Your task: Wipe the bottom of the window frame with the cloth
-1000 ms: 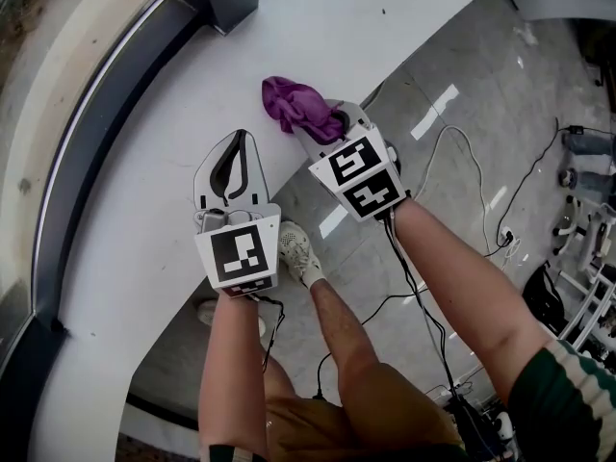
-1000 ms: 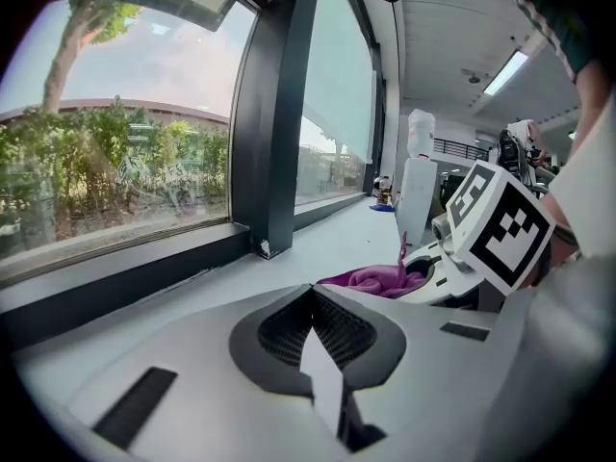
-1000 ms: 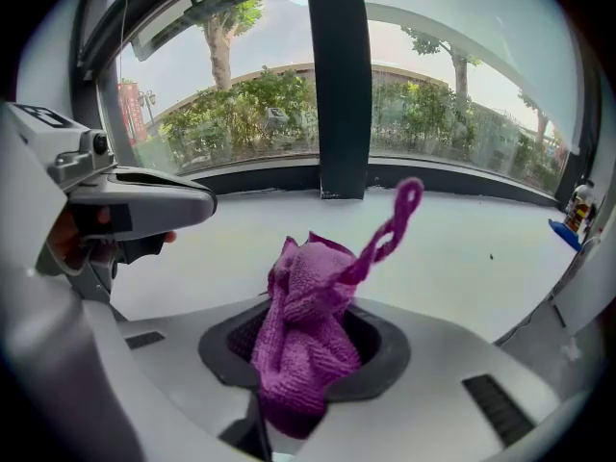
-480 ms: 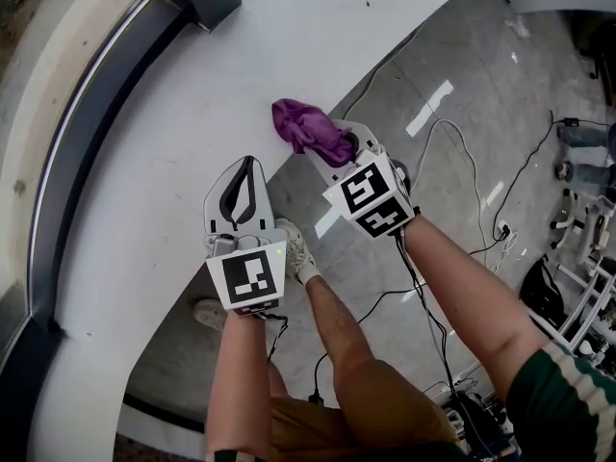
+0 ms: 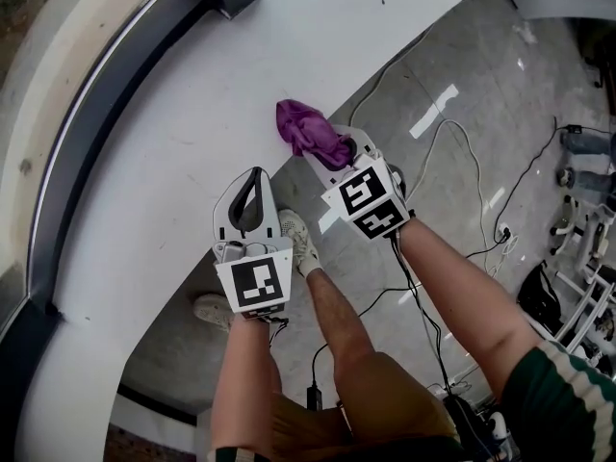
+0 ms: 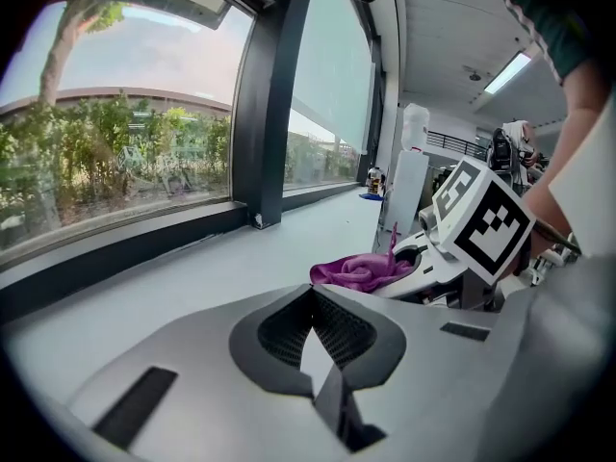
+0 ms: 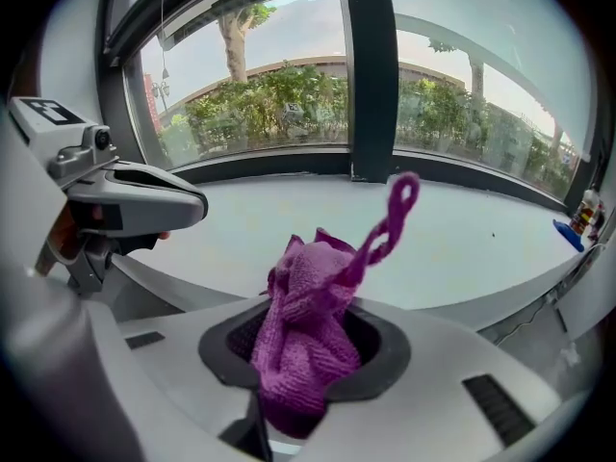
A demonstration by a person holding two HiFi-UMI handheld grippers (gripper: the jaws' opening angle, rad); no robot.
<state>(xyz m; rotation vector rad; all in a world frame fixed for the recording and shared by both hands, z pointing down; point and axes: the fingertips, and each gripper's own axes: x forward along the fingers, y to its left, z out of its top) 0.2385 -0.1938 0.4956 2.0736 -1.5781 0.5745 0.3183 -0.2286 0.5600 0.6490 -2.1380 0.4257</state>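
The right claw (image 5: 339, 152) pinches the purple cloth (image 5: 310, 131), which bunches out ahead of its tips over the white surface (image 5: 183, 133), with one twisted tail sticking up. The left claw (image 5: 252, 175), just beside it, is pressed together on nothing. The cloth looks soft, light and floppy (likely to fold under pressure), so a hold deep in the bunch suits pressing a wad along the dark window frame (image 5: 101, 104), well ahead of both claws.
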